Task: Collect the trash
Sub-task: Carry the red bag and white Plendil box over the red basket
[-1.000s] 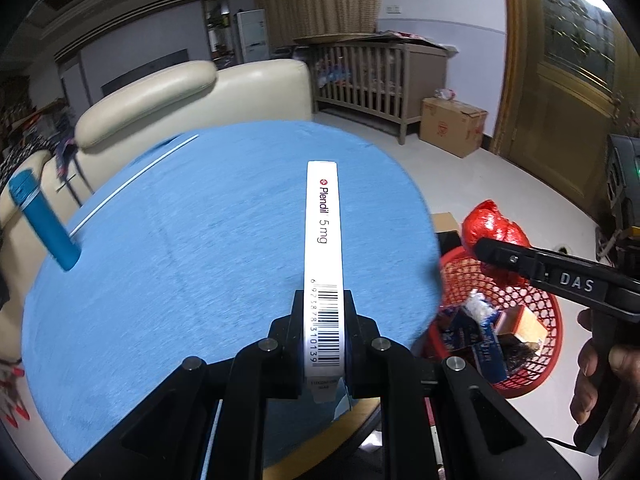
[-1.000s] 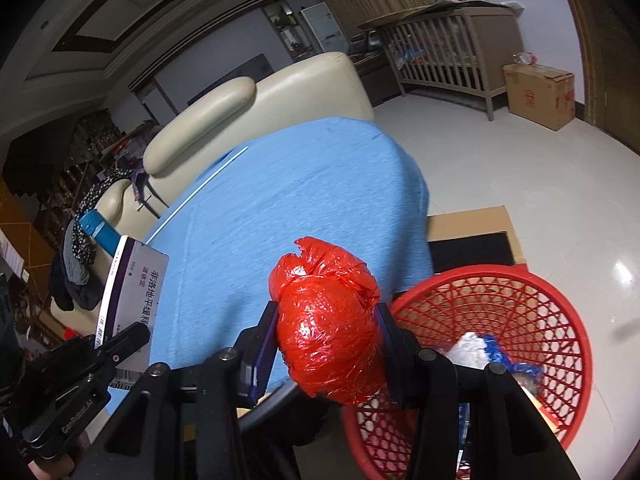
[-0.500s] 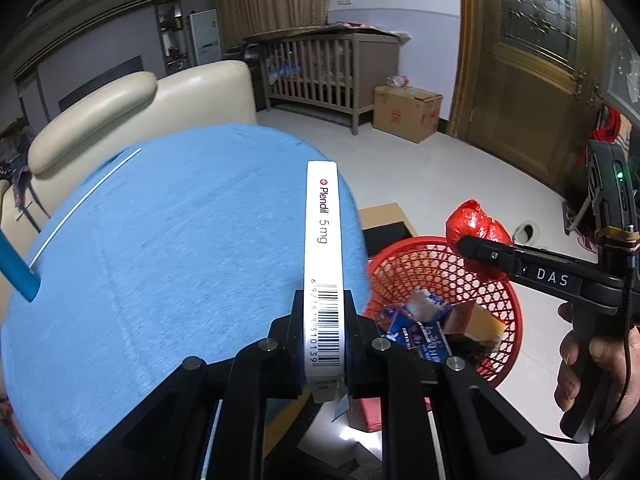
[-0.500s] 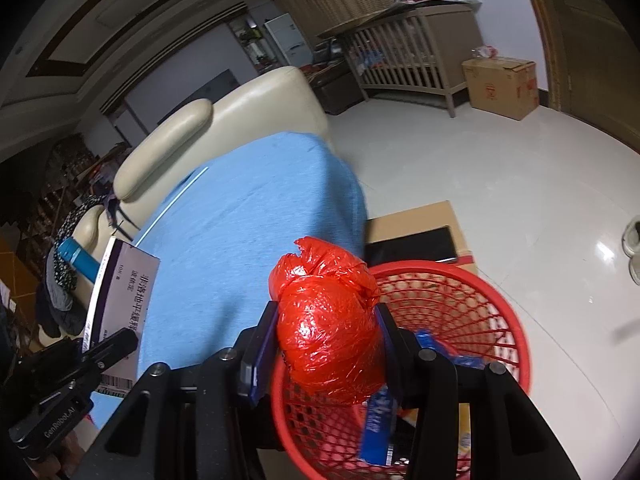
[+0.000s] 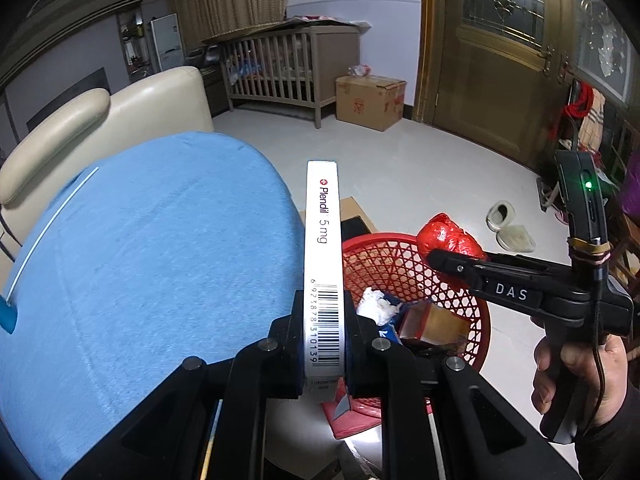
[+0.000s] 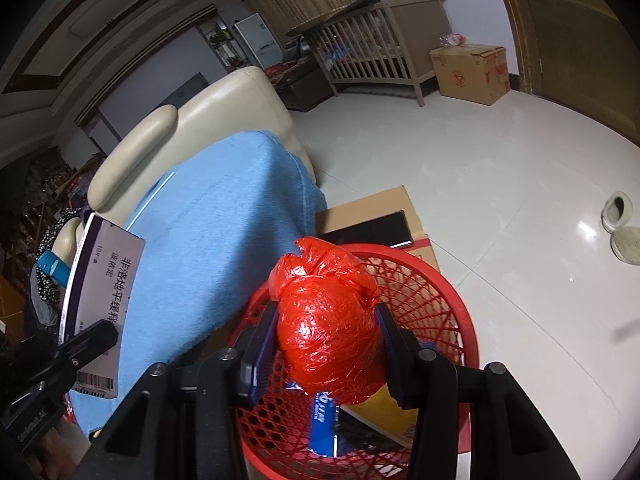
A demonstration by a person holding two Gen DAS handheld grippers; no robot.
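My left gripper (image 5: pixel 323 344) is shut on a white medicine box (image 5: pixel 323 264) marked "Plendil 5 mg", held on edge at the right edge of the blue table (image 5: pixel 152 248). The box also shows in the right wrist view (image 6: pixel 102 284). My right gripper (image 6: pixel 326 340) is shut on a red plastic bag bundle (image 6: pixel 328 320) and holds it above the red mesh basket (image 6: pixel 436 300). The bundle (image 5: pixel 450 240) and basket (image 5: pixel 384 264) also show in the left wrist view. The basket holds several pieces of trash, among them a blue packet (image 6: pixel 324 420) and white crumpled paper (image 5: pixel 374 304).
The basket stands on the floor beside the table, next to a flat cardboard sheet (image 6: pixel 380 208). A cream sofa (image 5: pixel 120 108) is behind the table. A crib (image 5: pixel 288 68), a cardboard box (image 5: pixel 370 100), slippers (image 5: pixel 508 224) and a wooden door (image 5: pixel 492 64) are farther off.
Both grippers have swung right, away from the table and toward the basket. The red bundle is now over the basket's opening. The medicine box is now at the table's right edge.
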